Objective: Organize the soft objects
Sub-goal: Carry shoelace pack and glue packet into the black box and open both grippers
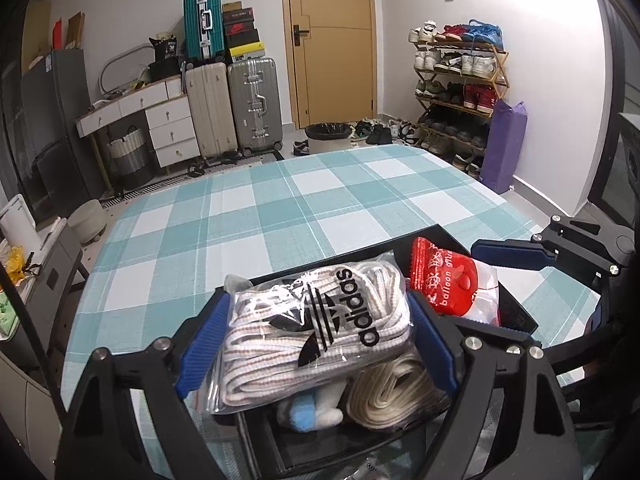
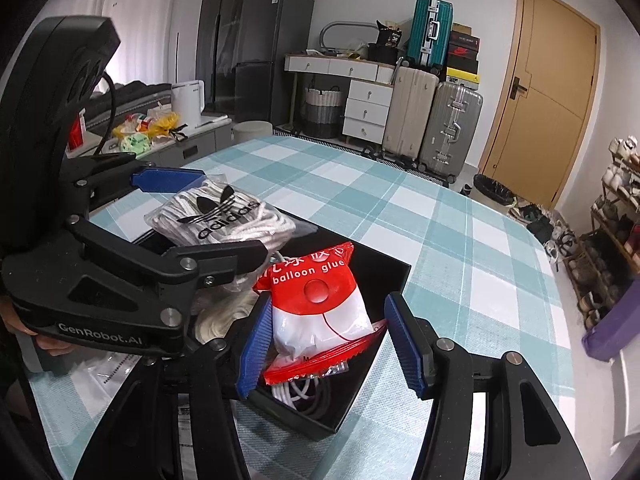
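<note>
My left gripper [image 1: 316,344] clamps the bagged laces [image 1: 316,332] over the black box [image 2: 360,364]; my right gripper [image 2: 326,344] brackets the balloon glue packet [image 2: 320,312], whether pinched I cannot tell. I'd lower both gently, releasing only once settled inside, short of the checked worktop [image 1: 280,200].

Both tools were matte black linkage frames studded with round silver screws, each finger faced with a ribbed blue pad. The left tool [image 2: 224,216] bore white "GenRobot.AI" lettering and a black cable; the right tool [image 2: 328,344] showed no marking.
</note>
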